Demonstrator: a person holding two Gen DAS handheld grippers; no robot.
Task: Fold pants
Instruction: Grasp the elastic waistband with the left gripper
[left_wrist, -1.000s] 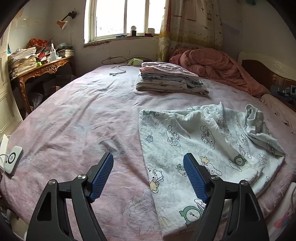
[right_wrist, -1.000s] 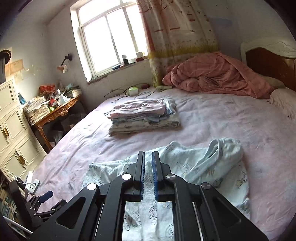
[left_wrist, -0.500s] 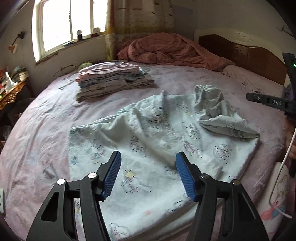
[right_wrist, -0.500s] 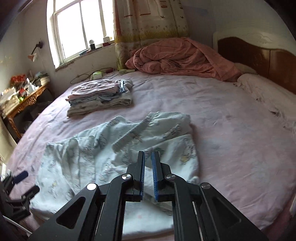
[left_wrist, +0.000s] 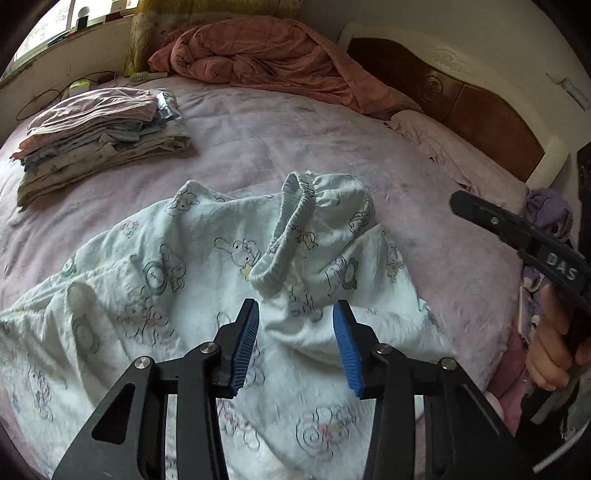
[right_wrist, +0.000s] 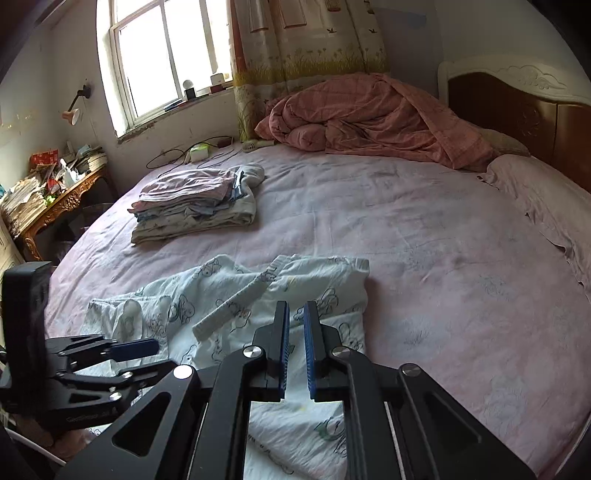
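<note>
Below, the left gripper (left_wrist: 295, 328) hangs over the pants (left_wrist: 192, 295), jaws half apart and closing; a raised fold of the cloth stands between the blue pads (left_wrist: 245, 343), contact not clear. Right gripper (right_wrist: 294, 332) has jaws nearly together, nothing between them, over the near part of the pants. Pants: pale, cartoon print, rumpled on the pink bedsheet (right_wrist: 424, 240), elastic waistband (left_wrist: 291, 229) bunched on top. Further off: stack of folded clothes (right_wrist: 195, 203), well apart; pink quilt (right_wrist: 369, 114) by the headboard (right_wrist: 517, 107).
</note>
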